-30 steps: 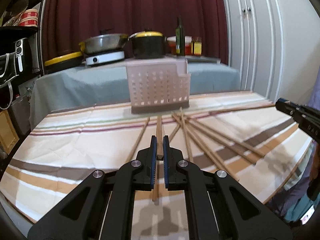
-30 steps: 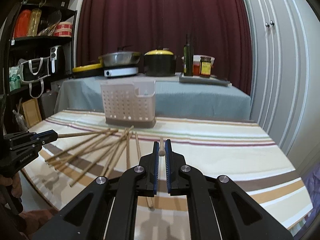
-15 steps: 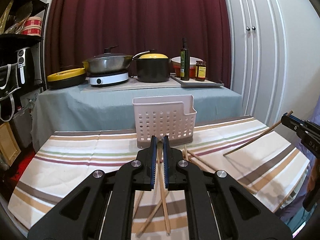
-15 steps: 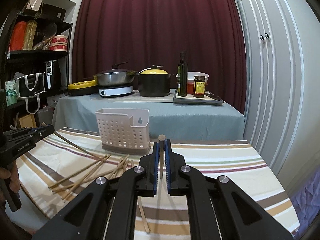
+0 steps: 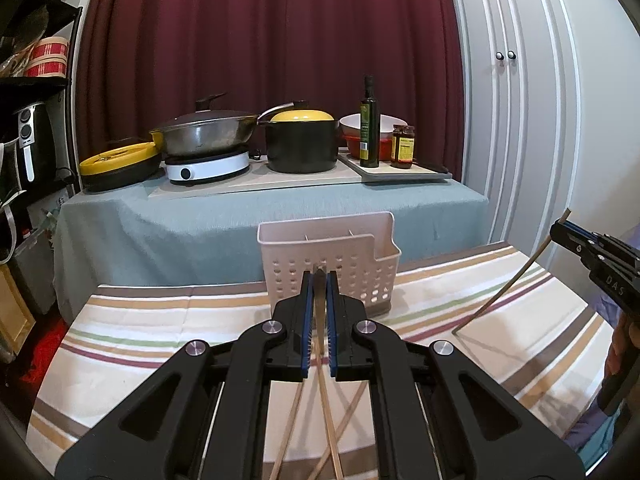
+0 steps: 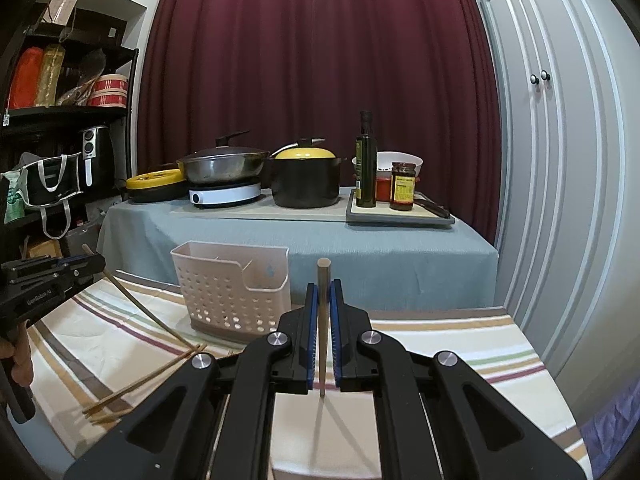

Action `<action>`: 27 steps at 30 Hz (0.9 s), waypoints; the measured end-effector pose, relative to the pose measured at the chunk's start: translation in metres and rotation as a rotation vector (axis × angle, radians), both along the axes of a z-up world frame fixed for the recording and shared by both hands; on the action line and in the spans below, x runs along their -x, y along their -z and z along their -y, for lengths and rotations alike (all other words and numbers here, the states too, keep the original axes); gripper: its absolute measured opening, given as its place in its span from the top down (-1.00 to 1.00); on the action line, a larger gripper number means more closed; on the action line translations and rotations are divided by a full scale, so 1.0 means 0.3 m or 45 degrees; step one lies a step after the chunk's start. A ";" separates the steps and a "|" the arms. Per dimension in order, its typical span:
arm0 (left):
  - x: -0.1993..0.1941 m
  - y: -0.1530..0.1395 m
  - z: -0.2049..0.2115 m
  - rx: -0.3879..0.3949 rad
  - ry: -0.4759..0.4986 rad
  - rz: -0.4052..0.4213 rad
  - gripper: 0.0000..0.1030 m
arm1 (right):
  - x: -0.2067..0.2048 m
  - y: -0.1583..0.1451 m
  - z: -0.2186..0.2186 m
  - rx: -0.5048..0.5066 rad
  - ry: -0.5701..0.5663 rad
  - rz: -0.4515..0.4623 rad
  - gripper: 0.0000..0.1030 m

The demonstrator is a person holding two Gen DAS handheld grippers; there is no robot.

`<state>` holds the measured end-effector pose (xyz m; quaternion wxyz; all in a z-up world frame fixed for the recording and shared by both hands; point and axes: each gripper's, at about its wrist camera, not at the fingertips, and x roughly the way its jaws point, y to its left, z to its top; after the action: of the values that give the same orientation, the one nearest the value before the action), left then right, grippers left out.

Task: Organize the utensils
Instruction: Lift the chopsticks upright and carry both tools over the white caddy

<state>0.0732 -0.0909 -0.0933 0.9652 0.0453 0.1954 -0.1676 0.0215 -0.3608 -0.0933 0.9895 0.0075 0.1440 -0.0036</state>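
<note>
Both claws are clamped, one chopstick apiece: my left claw grips a chopstick, my right claw another chopstick, lifted over the striped counter. One perforated caddy stands ahead; I count three loose chopsticks beside it.

"DAS" on right gripper body

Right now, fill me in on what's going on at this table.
A person is sorting wooden chopsticks into the white perforated holder on the striped tablecloth. Each hand-held claw is shut on one chopstick, lifted off the cloth: the left claw grips the left chopstick, the right claw the right chopstick. More loose chopsticks lie on the cloth.
</note>
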 end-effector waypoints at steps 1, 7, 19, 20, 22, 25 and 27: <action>-0.012 -0.006 0.000 0.003 -0.002 0.001 0.87 | -0.008 -0.004 0.001 0.000 0.000 0.003 0.87; -0.073 -0.024 0.000 0.024 -0.015 -0.001 0.87 | -0.060 -0.018 0.009 -0.002 0.004 0.019 0.87; -0.082 -0.169 -0.031 0.104 0.032 0.085 0.87 | -0.088 -0.107 -0.016 -0.040 -0.037 0.059 0.87; -0.082 -0.185 -0.034 0.110 0.037 0.093 0.87 | -0.089 -0.124 -0.024 -0.038 -0.048 0.073 0.87; -0.084 -0.228 -0.048 0.132 0.045 0.120 0.87 | -0.095 -0.151 -0.035 -0.037 -0.068 0.098 0.87; -0.098 -0.287 -0.061 0.145 0.048 0.160 0.87 | -0.112 -0.201 -0.049 -0.048 -0.104 0.143 0.87; -0.116 -0.325 -0.066 0.148 0.045 0.194 0.87 | -0.128 -0.236 -0.061 -0.053 -0.127 0.176 0.87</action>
<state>0.1080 -0.0711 0.0043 0.9752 0.0052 0.1106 -0.1917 0.0599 -0.3425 -0.0224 0.9957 0.0211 0.0757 0.0491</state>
